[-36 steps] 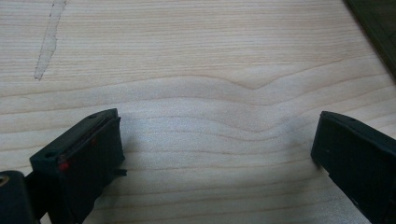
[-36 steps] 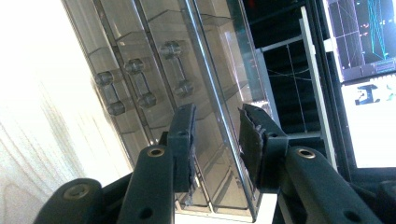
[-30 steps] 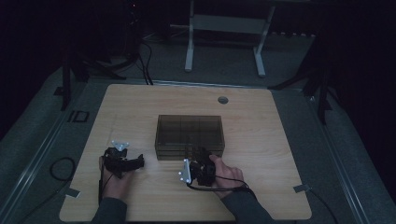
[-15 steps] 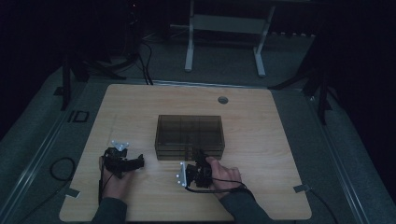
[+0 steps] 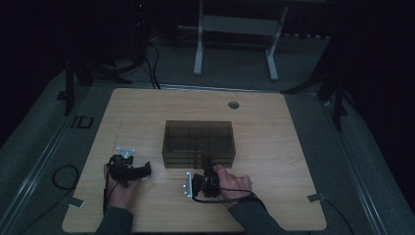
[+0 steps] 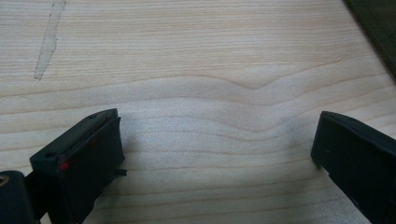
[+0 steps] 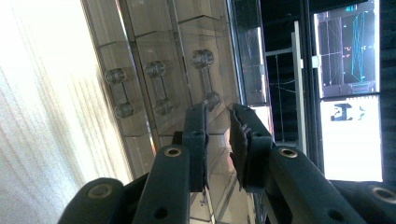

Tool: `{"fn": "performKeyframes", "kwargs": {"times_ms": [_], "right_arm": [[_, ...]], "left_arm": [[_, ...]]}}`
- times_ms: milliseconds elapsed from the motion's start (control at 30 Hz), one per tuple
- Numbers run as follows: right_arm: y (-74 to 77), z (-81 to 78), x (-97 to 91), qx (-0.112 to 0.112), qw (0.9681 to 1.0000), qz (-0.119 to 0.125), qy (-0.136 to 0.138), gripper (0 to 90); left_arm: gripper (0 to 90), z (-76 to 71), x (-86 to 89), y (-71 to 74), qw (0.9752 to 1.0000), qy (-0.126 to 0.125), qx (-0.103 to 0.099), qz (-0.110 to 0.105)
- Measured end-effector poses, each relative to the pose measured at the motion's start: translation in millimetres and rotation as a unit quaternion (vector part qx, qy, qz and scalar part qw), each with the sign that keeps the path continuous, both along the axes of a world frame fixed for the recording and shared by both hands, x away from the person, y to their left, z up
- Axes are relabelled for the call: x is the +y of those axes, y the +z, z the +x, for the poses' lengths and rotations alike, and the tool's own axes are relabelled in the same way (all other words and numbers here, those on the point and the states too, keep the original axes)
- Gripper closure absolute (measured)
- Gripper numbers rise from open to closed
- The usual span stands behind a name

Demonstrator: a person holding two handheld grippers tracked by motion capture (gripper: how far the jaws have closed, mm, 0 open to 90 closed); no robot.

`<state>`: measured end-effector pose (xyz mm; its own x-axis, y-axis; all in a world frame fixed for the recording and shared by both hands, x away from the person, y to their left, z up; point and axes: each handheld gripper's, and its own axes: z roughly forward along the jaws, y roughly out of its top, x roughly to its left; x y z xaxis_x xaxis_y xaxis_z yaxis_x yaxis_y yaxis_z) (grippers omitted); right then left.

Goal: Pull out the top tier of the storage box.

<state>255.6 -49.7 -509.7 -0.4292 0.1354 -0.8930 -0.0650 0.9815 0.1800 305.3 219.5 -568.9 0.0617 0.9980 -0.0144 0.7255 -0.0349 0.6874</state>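
At mid-desk, my right claw [image 7: 217,116], jaws just narrowed to a slim gap, closes on the top handle [image 7: 205,79] of the clear acrylic drawer box [image 5: 199,143]: rigid, slick, scratch-prone, best gripped by that bar. My left claw [image 6: 219,154] gapes empty near the front-left edge.

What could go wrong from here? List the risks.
The right gripper, jaws just closing on nothing visible, may miss the handle by their tips. The left gripper sits open, off the box, so a pull may drag the box.
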Motion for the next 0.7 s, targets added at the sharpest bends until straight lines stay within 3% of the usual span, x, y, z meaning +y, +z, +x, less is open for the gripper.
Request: {"fn": "performKeyframes", "kwargs": {"times_ms": [700], "right_arm": [[-10.0, 3.6, 7.3, -0.016, 0.9995, -0.028, 0.007, 76.0]], "left_arm": [[2.3, 0.0, 0.0, 0.0, 1.0, 0.0, 0.0, 0.0]]}}
